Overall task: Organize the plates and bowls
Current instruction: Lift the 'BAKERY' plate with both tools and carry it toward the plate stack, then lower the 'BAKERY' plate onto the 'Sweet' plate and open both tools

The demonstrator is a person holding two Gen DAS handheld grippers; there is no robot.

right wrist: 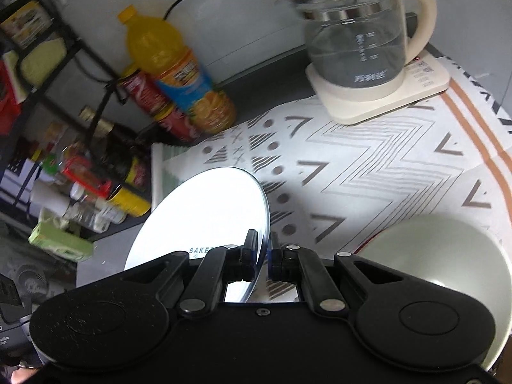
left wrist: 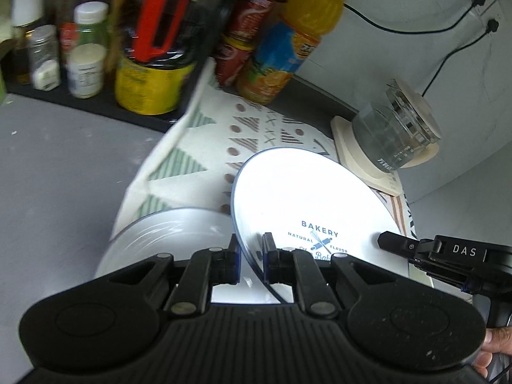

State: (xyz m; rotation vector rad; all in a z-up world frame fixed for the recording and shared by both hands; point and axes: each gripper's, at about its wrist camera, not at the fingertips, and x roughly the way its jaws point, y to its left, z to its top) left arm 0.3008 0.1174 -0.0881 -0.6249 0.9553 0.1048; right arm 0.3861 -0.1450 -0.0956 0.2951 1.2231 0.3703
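The grey counter (left wrist: 54,166) carries a patterned cloth (right wrist: 368,172) spread across most of its surface. On the far part of the cloth stands a glass kettle (right wrist: 355,41) on its cream base. Along the wall behind are an orange juice bottle (right wrist: 172,70) with two red cans beside it, and a black rack (left wrist: 96,108) crowded with jars and bottles, blurred.

A white plate (left wrist: 307,198) printed with "BAKERY" is lifted off the cloth and tilted, one edge higher than the other. Both tools grip it at opposite rims. The left tool (left wrist: 251,249) has its fingers nearly together, pinching the plate's blue-lined edge between the pads. The right tool (right wrist: 264,249) is pressed together on the opposite rim, the thin edge caught between its pads; from the left wrist view it reaches in from the right side.

Under the plate, in the left wrist view, a second white dish (left wrist: 166,236) lies on the cloth, partly hidden. In the right wrist view a pale green bowl (right wrist: 448,256) sits on the cloth near the right tool, apart from the plate.
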